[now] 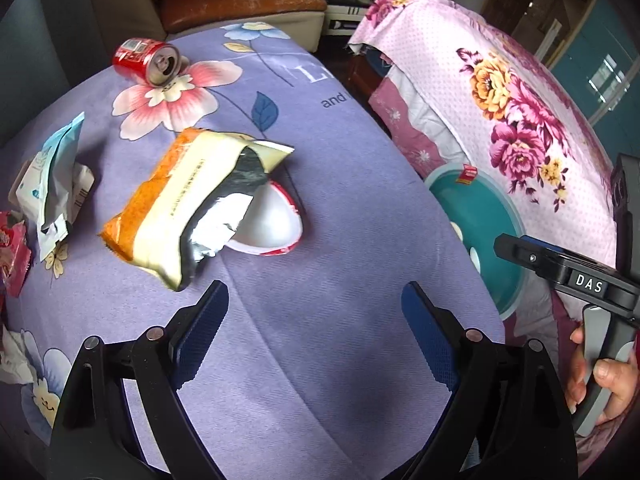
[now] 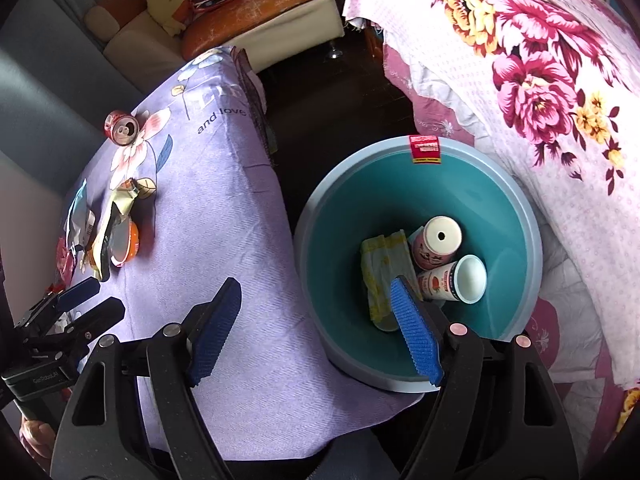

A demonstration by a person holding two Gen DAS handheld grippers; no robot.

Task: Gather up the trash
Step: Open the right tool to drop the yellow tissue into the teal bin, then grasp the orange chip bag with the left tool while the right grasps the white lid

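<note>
While both claws tilt steeply down | left claw (image 1: pixel 316 312) spread, empty, above purple surface (image 1: pixel 340 208) | chip bag (image 1: pixel 192 204) at its 11 o'clock, red can (image 1: pixel 146 60) beyond | right claw (image 2: pixel 316 320) spread, empty, over teal bin (image 2: pixel 340 248) rim | cups (image 2: pixel 452 276) in bin

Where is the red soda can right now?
The red soda can lies on its side at the far left corner of the purple tablecloth, beside a pink printed flower, beyond the orange snack bag.
</note>
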